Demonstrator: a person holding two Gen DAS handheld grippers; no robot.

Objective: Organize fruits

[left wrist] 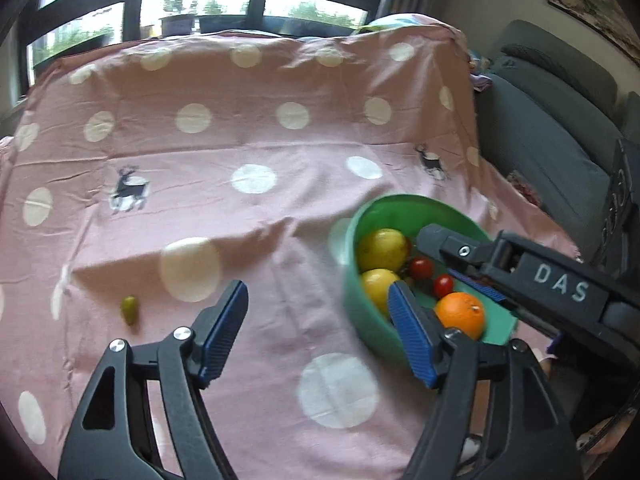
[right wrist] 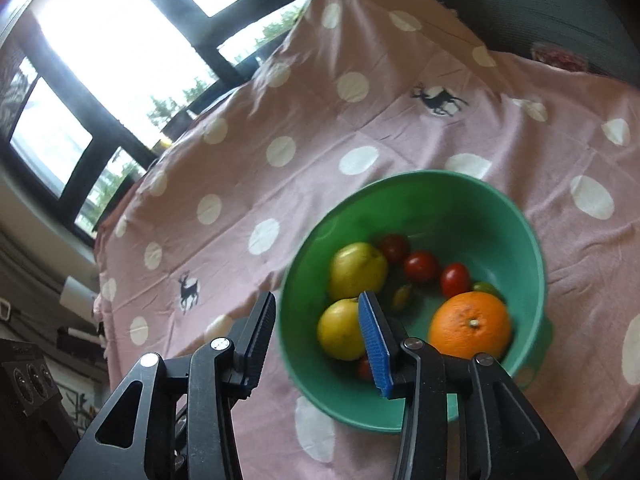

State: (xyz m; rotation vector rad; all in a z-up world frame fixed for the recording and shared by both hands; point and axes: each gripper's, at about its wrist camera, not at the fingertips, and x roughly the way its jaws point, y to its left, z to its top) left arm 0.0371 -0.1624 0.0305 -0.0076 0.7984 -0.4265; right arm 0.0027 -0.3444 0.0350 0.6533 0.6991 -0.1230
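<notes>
left wrist view: we hold both grippers wide and empty, green bowl (left wrist: 362, 312) nearly full, one green grape (left wrist: 130, 309) loose; a hasty pinch may squirt it away.

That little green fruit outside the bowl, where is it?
In the left wrist view, the green fruit lies alone on the pink cloth, left of the open left claw.

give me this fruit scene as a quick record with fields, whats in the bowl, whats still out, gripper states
surface: pink dotted cloth
container: green bowl
in bowl: two yellow fruits, orange, red tomatoes, small green fruit, partly hidden
still out: green grape on the cloth, left of the bowl
left gripper: open, empty, over the cloth
right gripper: open, empty, at the bowl's near rim
</notes>
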